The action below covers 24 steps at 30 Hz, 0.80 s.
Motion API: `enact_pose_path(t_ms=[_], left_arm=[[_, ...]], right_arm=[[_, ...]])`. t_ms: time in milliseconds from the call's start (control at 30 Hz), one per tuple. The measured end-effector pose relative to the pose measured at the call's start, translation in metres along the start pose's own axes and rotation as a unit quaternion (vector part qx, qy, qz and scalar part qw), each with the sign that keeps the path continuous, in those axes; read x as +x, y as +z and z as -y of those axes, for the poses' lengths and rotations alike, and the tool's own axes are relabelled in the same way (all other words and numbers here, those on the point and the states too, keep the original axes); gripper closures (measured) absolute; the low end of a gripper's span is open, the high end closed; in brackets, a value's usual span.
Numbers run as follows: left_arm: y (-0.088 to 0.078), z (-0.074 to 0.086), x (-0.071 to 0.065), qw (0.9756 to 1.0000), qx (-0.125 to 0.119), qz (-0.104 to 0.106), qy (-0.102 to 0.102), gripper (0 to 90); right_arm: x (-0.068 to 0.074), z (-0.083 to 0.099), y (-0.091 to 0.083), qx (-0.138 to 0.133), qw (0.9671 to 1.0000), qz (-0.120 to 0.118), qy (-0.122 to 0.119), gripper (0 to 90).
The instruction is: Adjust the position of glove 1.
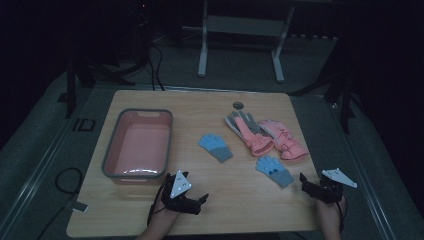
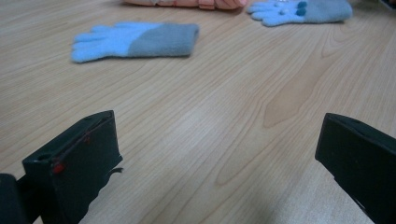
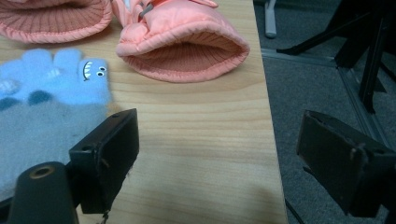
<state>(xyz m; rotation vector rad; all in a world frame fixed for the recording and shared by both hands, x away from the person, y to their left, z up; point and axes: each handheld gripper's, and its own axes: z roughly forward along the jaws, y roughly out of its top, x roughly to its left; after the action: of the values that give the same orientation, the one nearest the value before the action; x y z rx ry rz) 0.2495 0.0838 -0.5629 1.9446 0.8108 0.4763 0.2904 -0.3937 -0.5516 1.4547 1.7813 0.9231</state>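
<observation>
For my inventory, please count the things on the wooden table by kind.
Small blue-and-grey knitted gloves: 2
Padded pink winter gloves: 2
Pink plastic tub with grey rim: 1
Total: 5

Pink tub (image 1: pixel 112 145) left; 2 blue gloves (image 1: pixel 216 147), 2 pink gloves (image 1: pixel 265 135) right; both grippers (image 1: pixel 192 200) at near edge.

Fuzzy knit blue glove (image 3: pixel 51 88) – ribbed-cuff, smooth-shelled pink mitten (image 3: pixel 187 44) – on matt wood-grain table (image 2: pixel 224 135).
</observation>
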Motion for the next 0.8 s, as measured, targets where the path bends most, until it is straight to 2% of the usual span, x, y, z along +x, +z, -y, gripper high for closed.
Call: enact_pose_path(t_ms=[133, 200, 300, 367, 467, 567, 633, 667, 700, 800], left_arm=[[-0.001, 0.001, 0.0, 1.0, -0.003, -0.004, 0.001, 0.0], [-0.002, 0.001, 0.0, 1.0, -0.003, -0.005, -0.001, 0.0], [-0.002, 0.001, 0.0, 1.0, -0.005, -0.005, -0.003, 0.0], [-0.002, 0.001, -0.001, 1.0, 0.001, -0.003, 0.001, 0.0], [-0.003, 0.002, -0.002, 1.0, 0.003, -0.001, 0.005, 0.0], [-0.004, 0.002, -0.002, 1.0, -0.001, 0.0, 0.005, 0.0], [-0.005, 0.003, -0.003, 1.0, 0.0, 0.002, 0.009, 0.0], [-0.005, 0.003, -0.003, 0.9999, 0.0, 0.002, 0.01, 0.0], [-0.005, 0.003, -0.003, 0.9999, 0.001, 0.002, 0.013, 0.0], [-0.005, 0.003, -0.003, 0.9999, 0.005, 0.006, 0.009, 0.0]], right_arm=[[-0.001, -0.001, 0.0, 0.004, 0.9999, -0.011, -0.001, 13.2], [0.0, -0.002, 0.0, 0.027, 0.9992, -0.029, 0.005, 13.1], [0.001, -0.003, 0.001, 0.033, 0.999, -0.029, 0.004, 13.0], [0.004, -0.01, -0.001, 0.051, 0.9982, -0.033, -0.004, 12.5], [0.005, -0.021, -0.001, 0.071, 0.9962, -0.051, 0.004, 11.5], [0.008, -0.03, -0.004, 0.073, 0.9965, -0.04, -0.008, 13.4], [0.006, -0.039, -0.002, 0.091, 0.9932, -0.073, 0.006, 14.3], [0.006, -0.041, -0.002, 0.091, 0.9927, -0.079, 0.01, 15.6], [0.007, -0.045, -0.002, 0.089, 0.993, -0.077, 0.009, 16.6], [0.013, -0.056, -0.002, 0.088, 0.9942, -0.058, -0.017, 14.5]])
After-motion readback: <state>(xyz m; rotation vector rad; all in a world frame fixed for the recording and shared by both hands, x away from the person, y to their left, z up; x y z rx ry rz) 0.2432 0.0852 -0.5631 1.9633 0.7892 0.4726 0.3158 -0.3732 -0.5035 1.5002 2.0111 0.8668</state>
